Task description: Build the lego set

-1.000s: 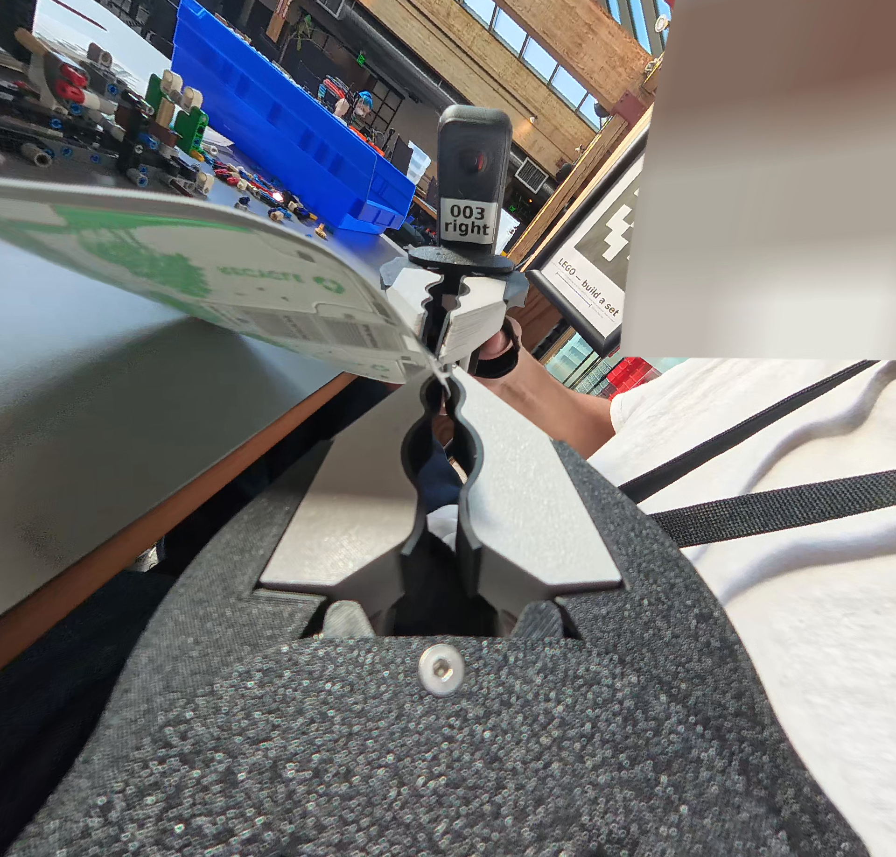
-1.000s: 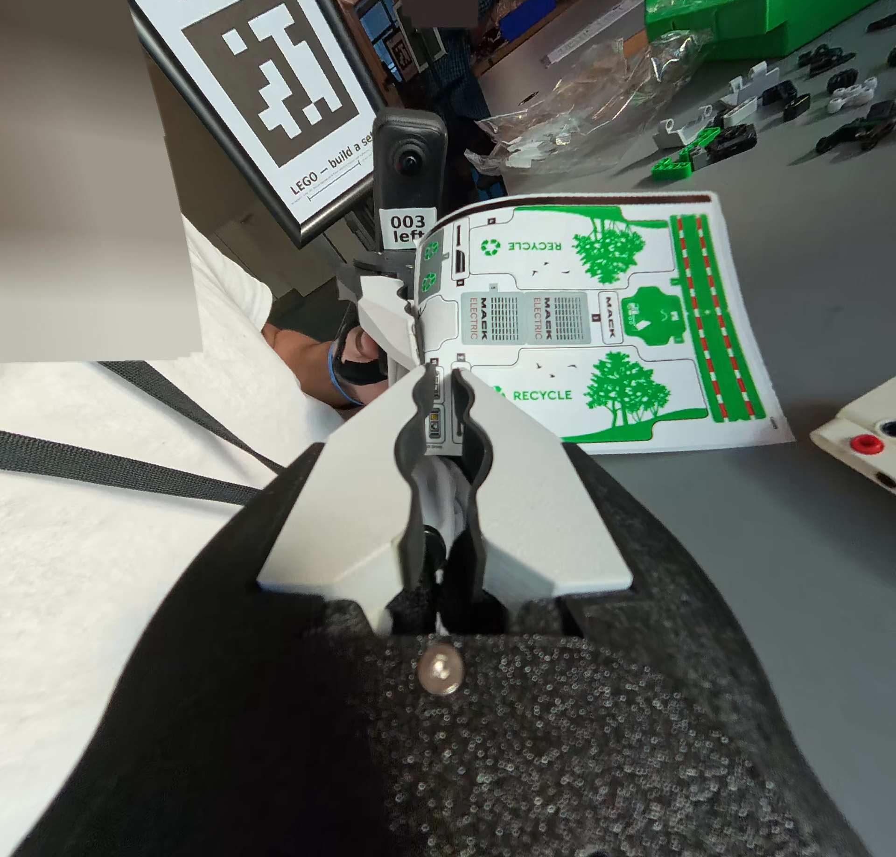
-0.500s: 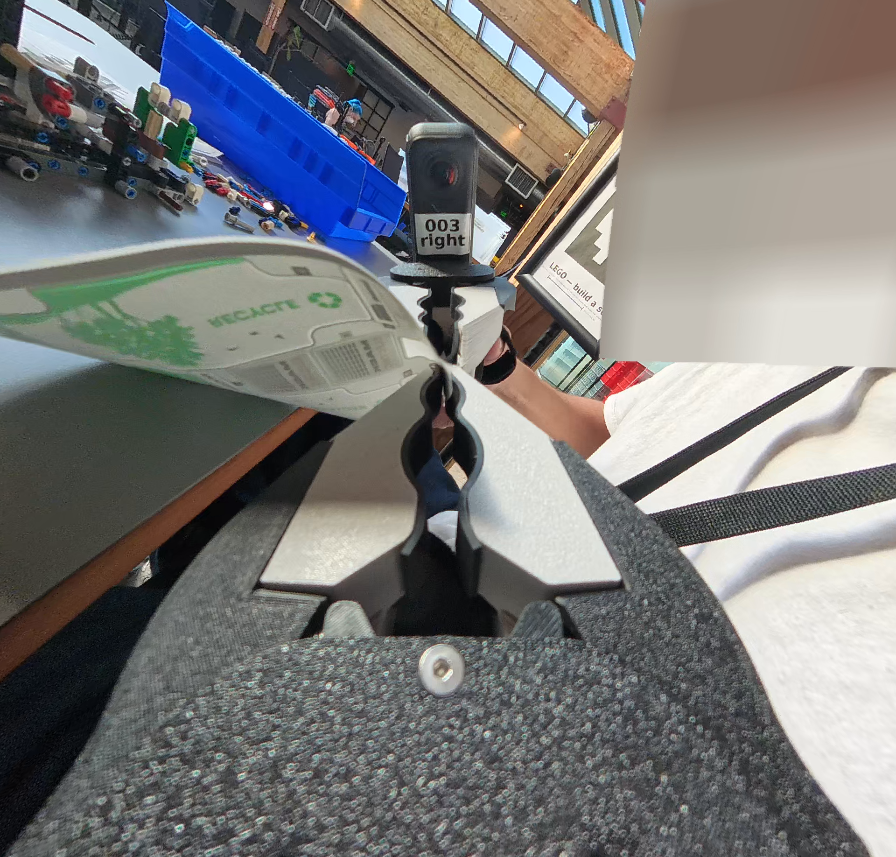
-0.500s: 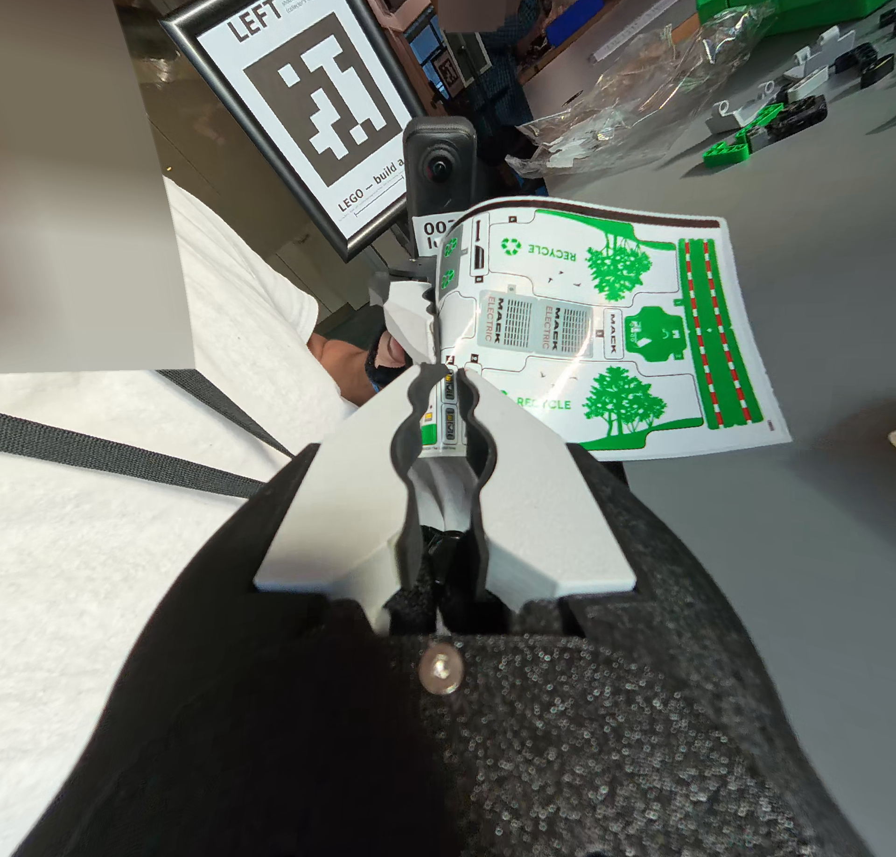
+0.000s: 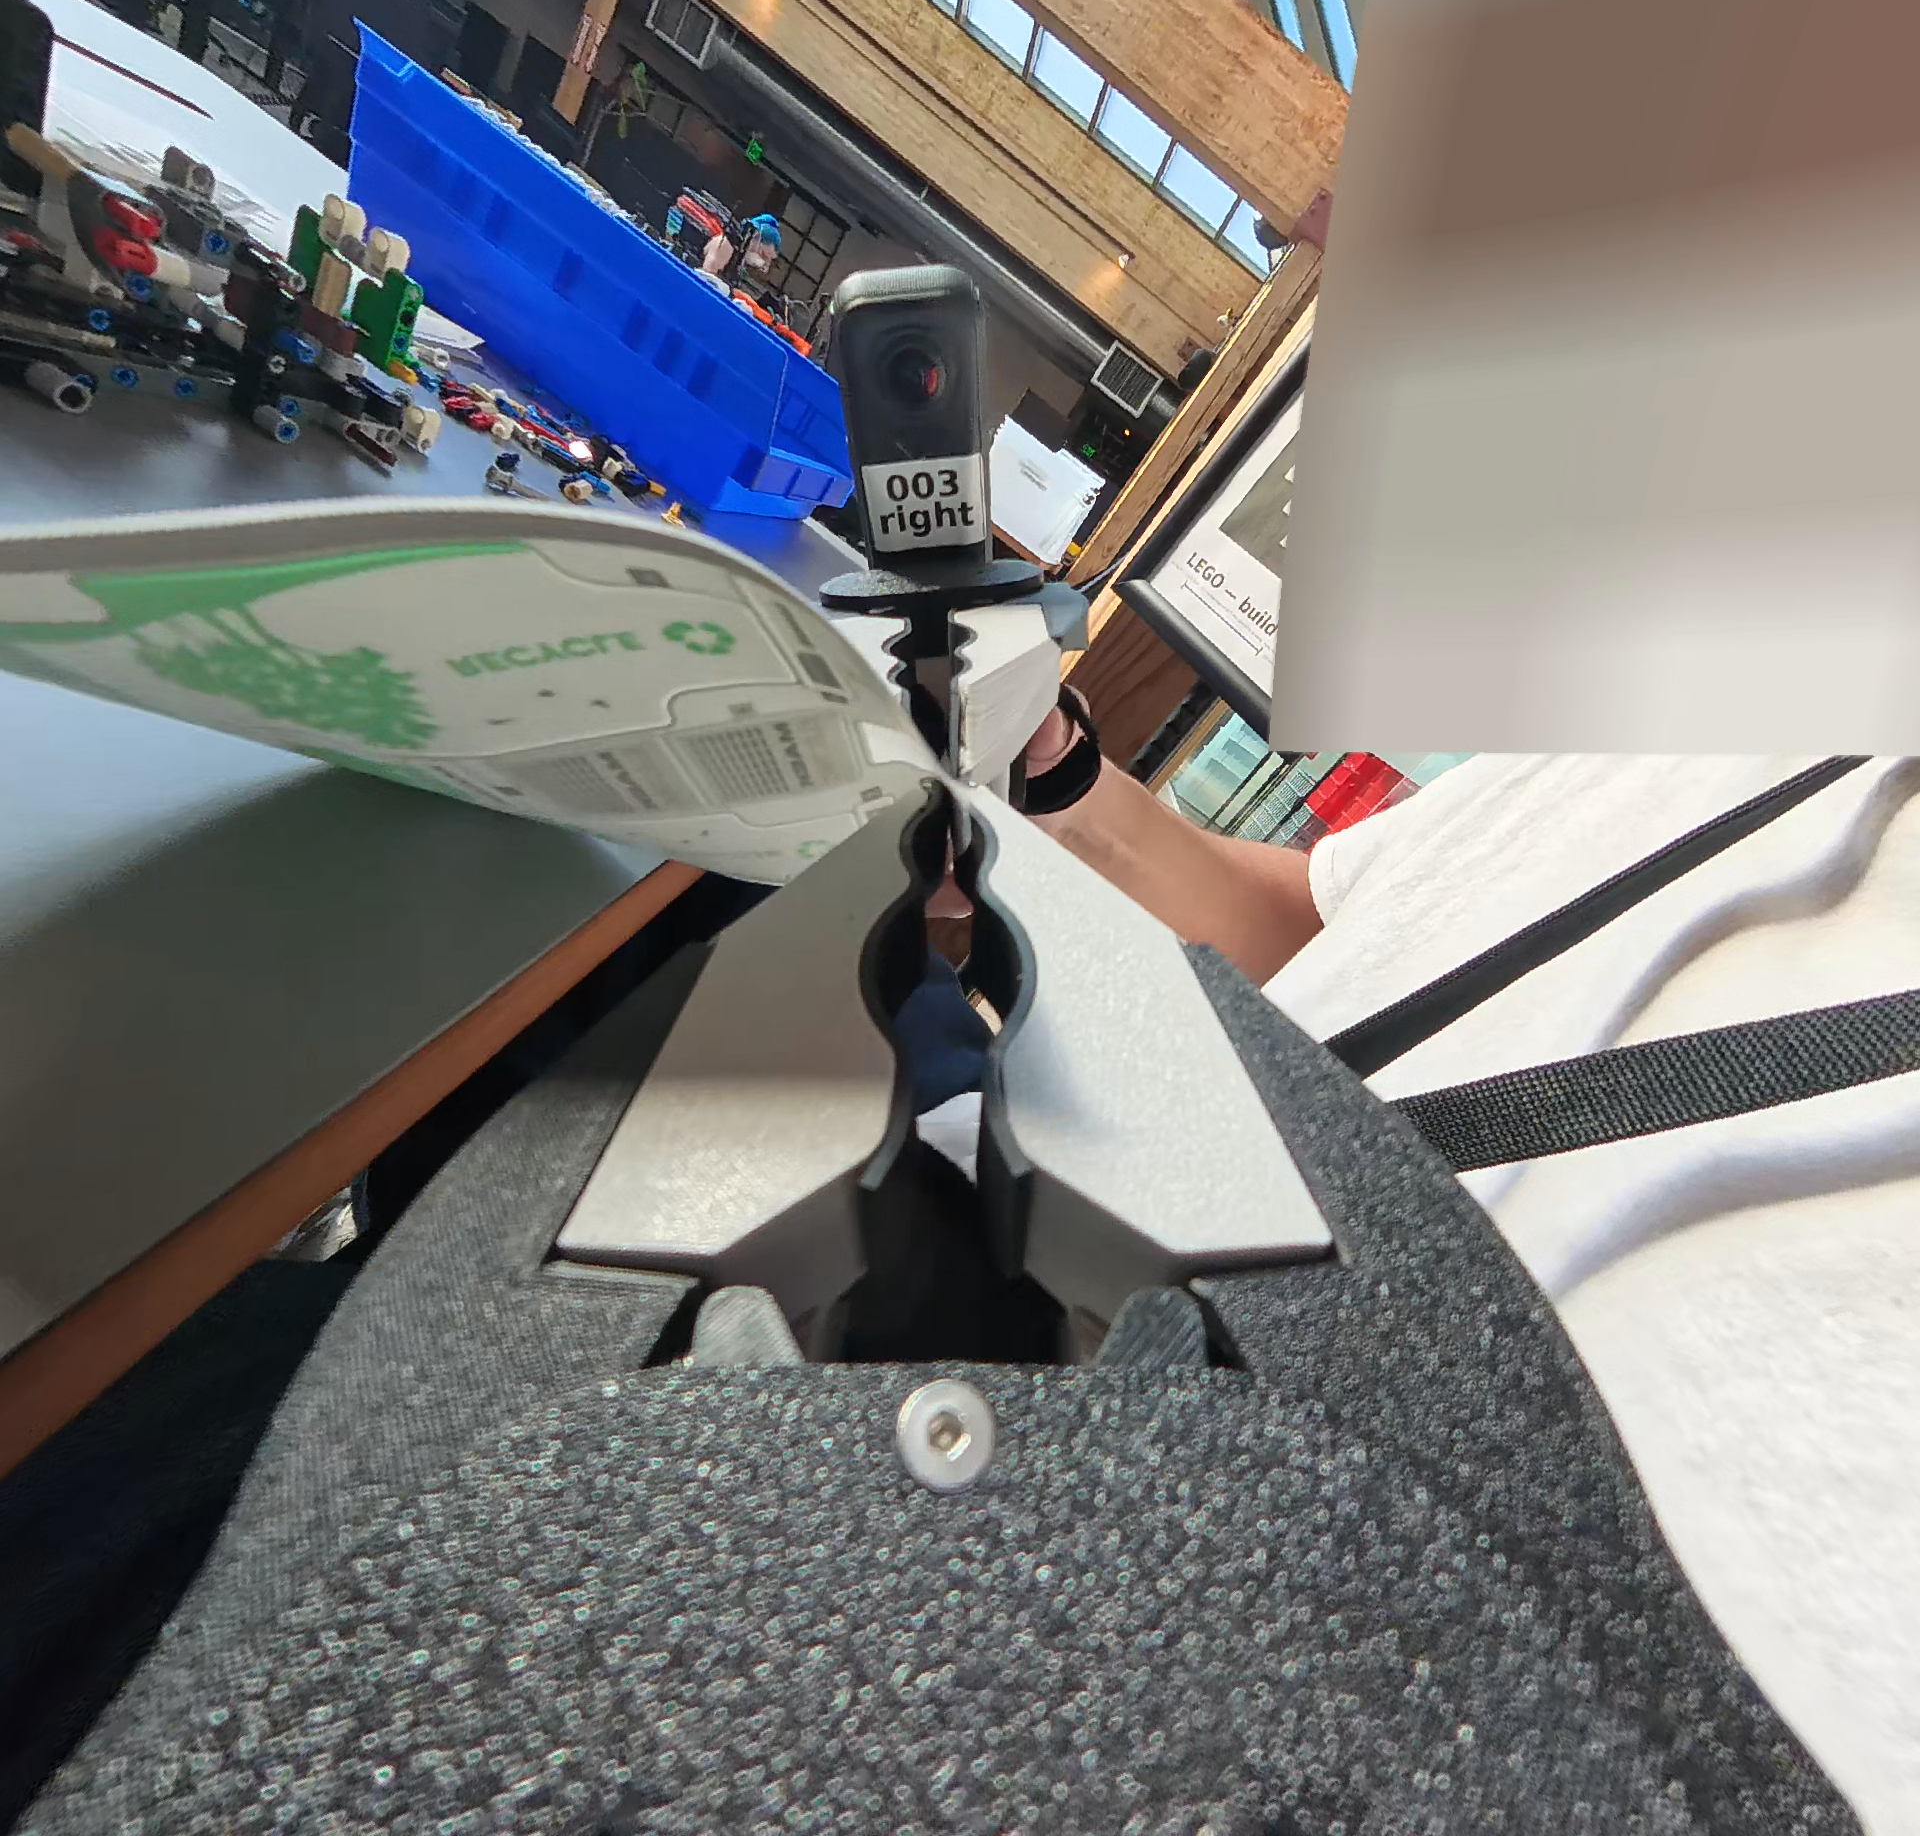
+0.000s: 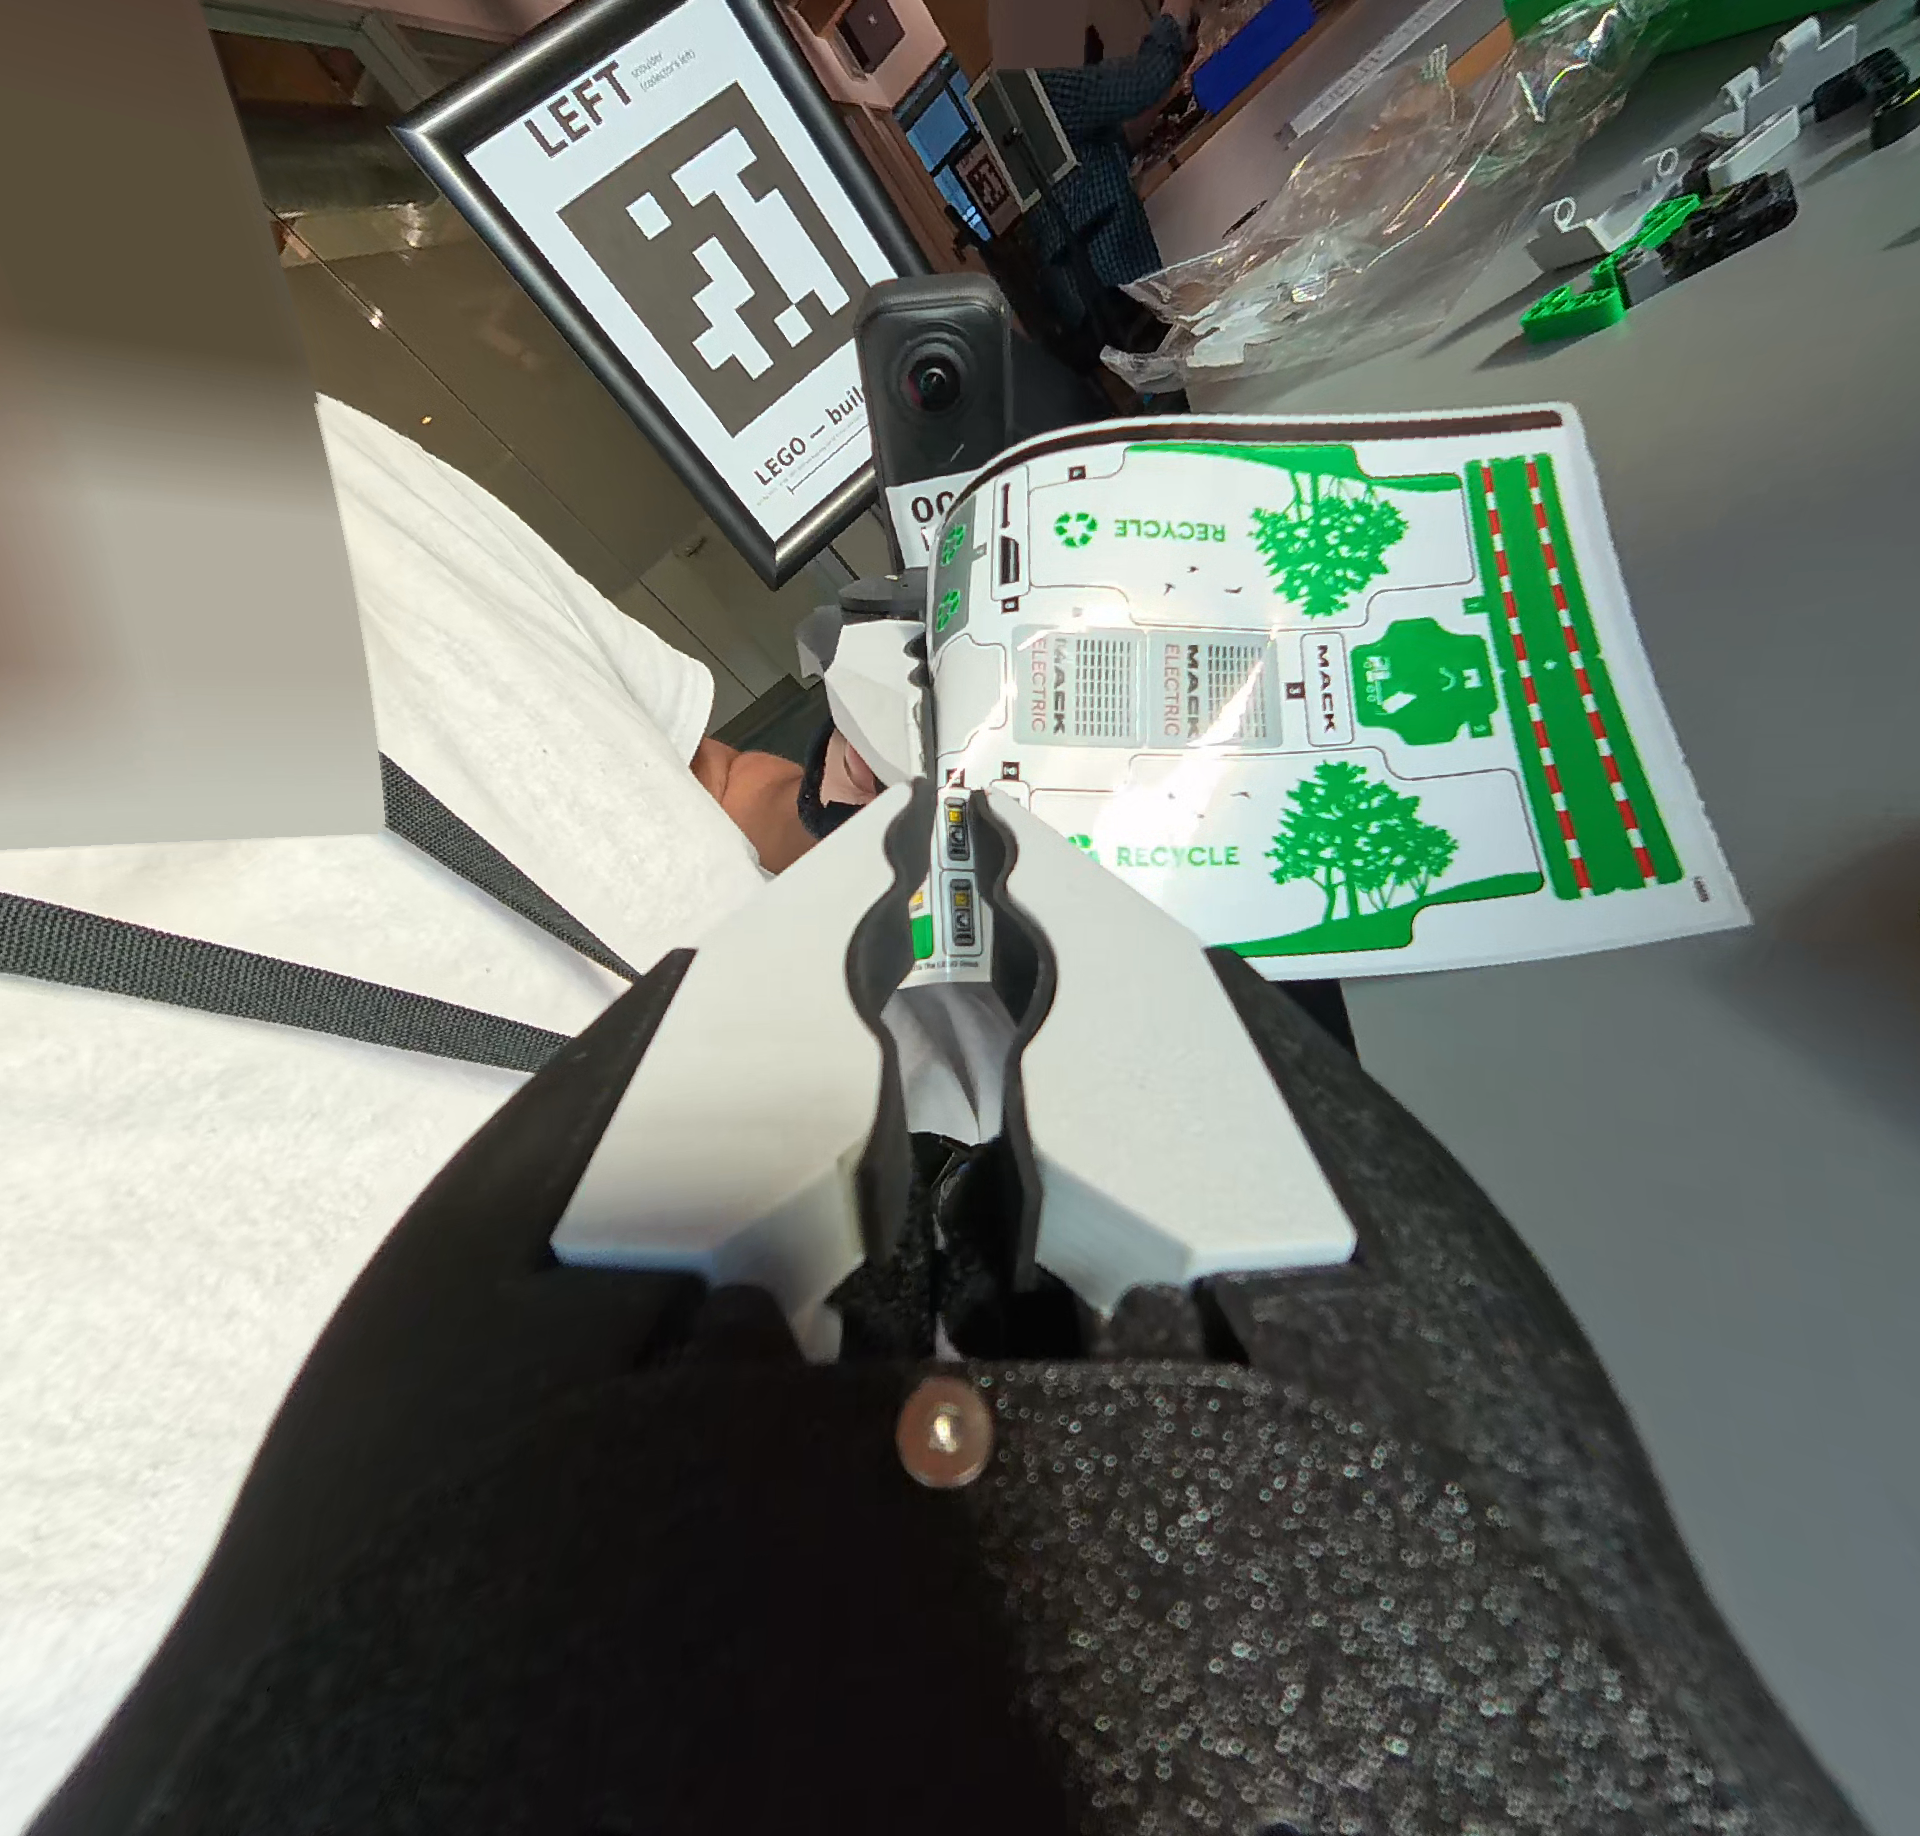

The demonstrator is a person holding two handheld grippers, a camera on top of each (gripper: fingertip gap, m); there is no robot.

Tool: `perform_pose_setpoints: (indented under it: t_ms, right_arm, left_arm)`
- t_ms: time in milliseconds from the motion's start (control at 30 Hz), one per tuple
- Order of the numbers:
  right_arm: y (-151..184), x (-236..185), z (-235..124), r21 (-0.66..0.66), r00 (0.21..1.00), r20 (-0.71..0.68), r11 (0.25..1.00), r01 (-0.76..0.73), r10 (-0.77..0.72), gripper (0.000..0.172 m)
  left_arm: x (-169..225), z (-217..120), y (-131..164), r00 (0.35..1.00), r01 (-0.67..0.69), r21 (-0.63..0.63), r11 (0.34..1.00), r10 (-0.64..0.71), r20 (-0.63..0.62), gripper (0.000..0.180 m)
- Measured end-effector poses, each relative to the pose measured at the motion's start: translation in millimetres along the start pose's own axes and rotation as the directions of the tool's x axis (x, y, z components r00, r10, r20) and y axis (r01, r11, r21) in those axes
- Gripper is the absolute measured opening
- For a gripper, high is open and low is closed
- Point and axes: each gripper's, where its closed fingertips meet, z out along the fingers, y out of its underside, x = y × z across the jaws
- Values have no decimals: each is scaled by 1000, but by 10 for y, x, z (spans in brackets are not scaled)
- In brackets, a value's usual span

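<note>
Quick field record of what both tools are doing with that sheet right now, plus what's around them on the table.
sheet: white sticker sheet with green tree prints, curled, lifted off the grey table
left tool: shut on one edge of the sheet
right tool: fingertips shut on the sheet's near corner
tools relative: facing each other, close together, at the table's edge
left-side surroundings: blue bin, brick model, loose small parts
right-side surroundings: clear plastic bags, green and white bricks
</note>
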Motion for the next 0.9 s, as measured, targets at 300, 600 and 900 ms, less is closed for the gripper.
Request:
perform_pose_setpoints:
  t_ms: [300, 600, 900]
  right_arm:
    - [16, 22, -5, -8, 1000, -15, 1000, 5, -5, 3]
    - [-9, 52, -32, 3, 999, -34, 1000, 16, -16, 0]
    - [13, 50, 0, -18, 998, -47, 999, 32, -32, 4]
  left_arm:
    - [-23, 3, 21, 1000, -10, -10, 1000, 10, 18, 0]
    - [-35, -1, 25, 1000, -3, -12, 1000, 3, 21, 0]
    - [-37, 2, 35, 1000, -6, -16, 1000, 6, 23, 0]
